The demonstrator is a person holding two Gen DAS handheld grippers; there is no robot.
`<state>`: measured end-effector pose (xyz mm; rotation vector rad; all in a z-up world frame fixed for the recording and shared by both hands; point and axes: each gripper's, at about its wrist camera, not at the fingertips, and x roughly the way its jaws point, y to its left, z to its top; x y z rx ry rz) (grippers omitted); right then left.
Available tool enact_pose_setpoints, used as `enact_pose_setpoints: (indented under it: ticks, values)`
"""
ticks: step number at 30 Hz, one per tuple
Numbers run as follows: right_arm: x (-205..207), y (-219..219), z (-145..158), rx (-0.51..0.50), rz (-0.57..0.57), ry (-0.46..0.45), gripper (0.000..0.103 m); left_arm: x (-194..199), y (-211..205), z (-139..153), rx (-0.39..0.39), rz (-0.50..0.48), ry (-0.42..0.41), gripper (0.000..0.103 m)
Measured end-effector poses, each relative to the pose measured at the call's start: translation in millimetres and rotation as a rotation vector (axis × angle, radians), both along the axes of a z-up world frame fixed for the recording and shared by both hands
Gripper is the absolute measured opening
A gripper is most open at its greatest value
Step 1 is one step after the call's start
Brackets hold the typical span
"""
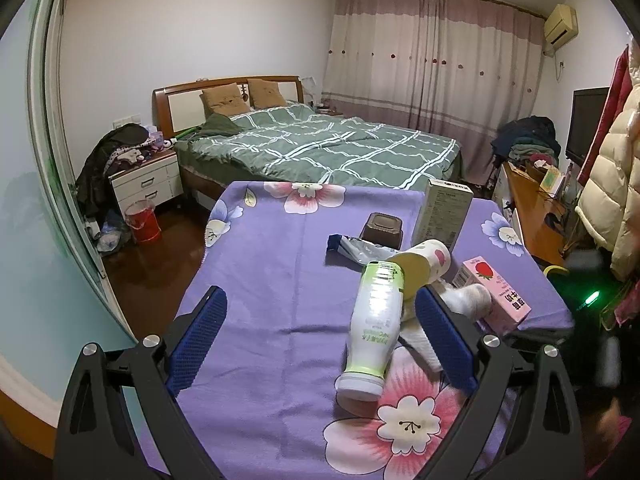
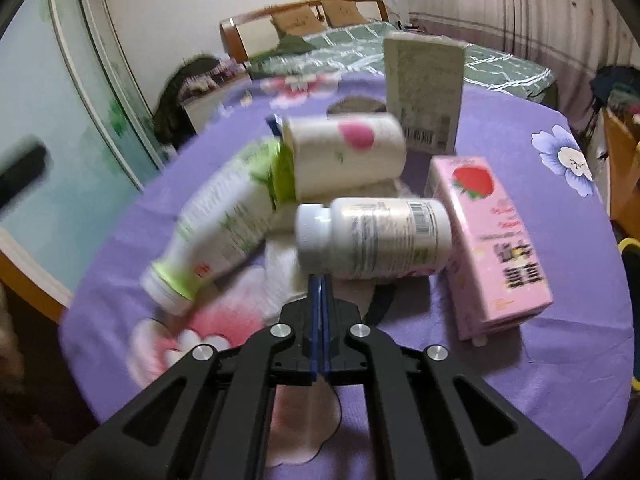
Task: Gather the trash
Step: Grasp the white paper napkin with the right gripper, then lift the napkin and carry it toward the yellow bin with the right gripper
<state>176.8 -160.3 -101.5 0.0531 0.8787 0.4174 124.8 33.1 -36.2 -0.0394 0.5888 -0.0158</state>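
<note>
A heap of trash lies on the purple floral tablecloth [image 1: 260,260]. A white bottle with a green label [image 1: 376,328] lies with its cap towards me, its far end against a tipped paper cup [image 1: 424,264]. My left gripper [image 1: 320,296] is open and wide, with the bottle between its blue pads, nearer the right one and untouched. My right gripper [image 2: 320,280] is shut with nothing between its pads, its tips just short of a white pill bottle [image 2: 376,236] lying on its side. Beside it lies a pink strawberry carton [image 2: 496,248]. Crumpled white tissue [image 2: 284,264] sits under the pile.
A tall pale-green box [image 1: 444,216] stands at the back of the pile, with a brown square tub [image 1: 382,230] and a silver-blue wrapper [image 1: 356,248] beside it. Beyond the table are a bed [image 1: 320,148], a nightstand [image 1: 146,186] and a red bucket [image 1: 142,222]. A wooden desk [image 1: 532,216] runs along the right.
</note>
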Motion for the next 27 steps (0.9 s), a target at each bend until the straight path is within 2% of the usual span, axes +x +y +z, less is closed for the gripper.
enact_pose_setpoints:
  ticks: [11,21,27]
  values:
    - [-22,-29,73,0.136,0.014,-0.130,0.001,3,-13,-3,0.009,-0.031,0.007,0.094]
    - [-45,-55,126,0.178,-0.007,-0.261,0.001,4,-28,-8,0.012,-0.070,0.021,0.094]
    - [-48,-72,151,0.182,-0.062,-0.335,0.001,2,-35,-7,0.016,-0.087,0.021,0.094]
